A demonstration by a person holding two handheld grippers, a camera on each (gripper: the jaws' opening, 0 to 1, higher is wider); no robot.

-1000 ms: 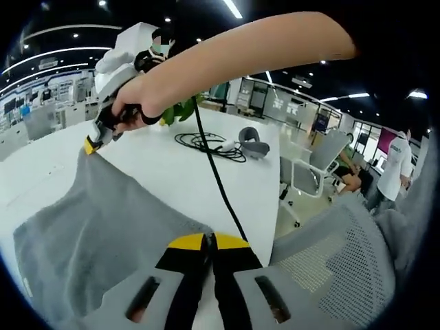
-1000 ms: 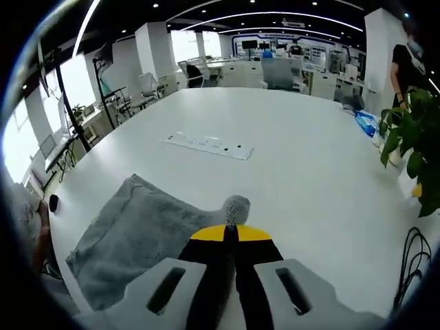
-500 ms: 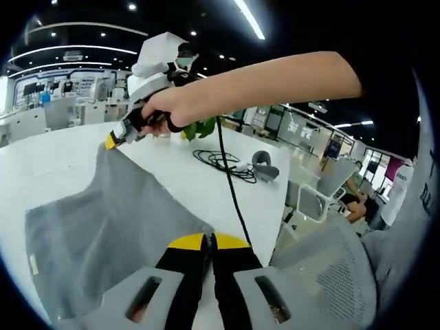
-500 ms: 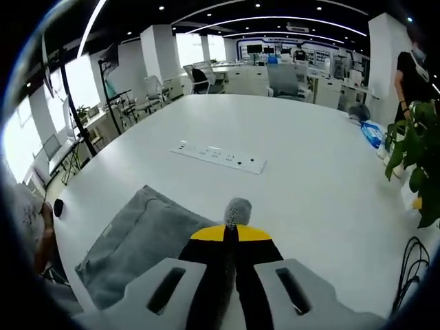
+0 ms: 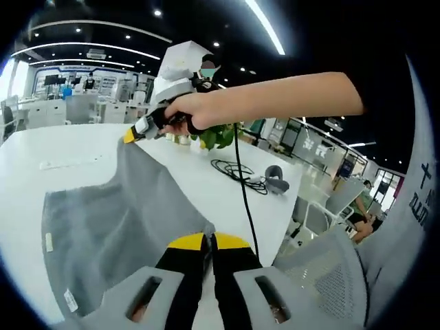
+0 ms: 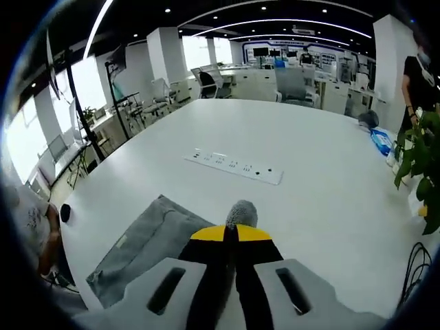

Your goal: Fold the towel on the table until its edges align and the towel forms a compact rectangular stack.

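Note:
A grey towel [image 5: 110, 213] hangs stretched above the white table [image 5: 192, 175] in the left gripper view, held by two corners. My left gripper [image 5: 208, 238] is shut on the near corner. The right gripper [image 5: 130, 135], held by a hand, pinches the far corner higher up. In the right gripper view my right gripper [image 6: 231, 232] is shut on a tuft of the towel [image 6: 148, 237], and the rest drapes down to the left over the table [image 6: 295, 151].
A white power strip [image 6: 237, 167] lies on the table beyond the towel. A black cable coil [image 5: 237, 172] and a grey device [image 5: 278, 184] sit near a green plant [image 5: 216, 136]. Office chairs [image 5: 323, 213] stand past the table edge.
Both grippers have kept their grip while lifting the towel higher and swinging it toward the power strip. More of the towel now hangs off the table.

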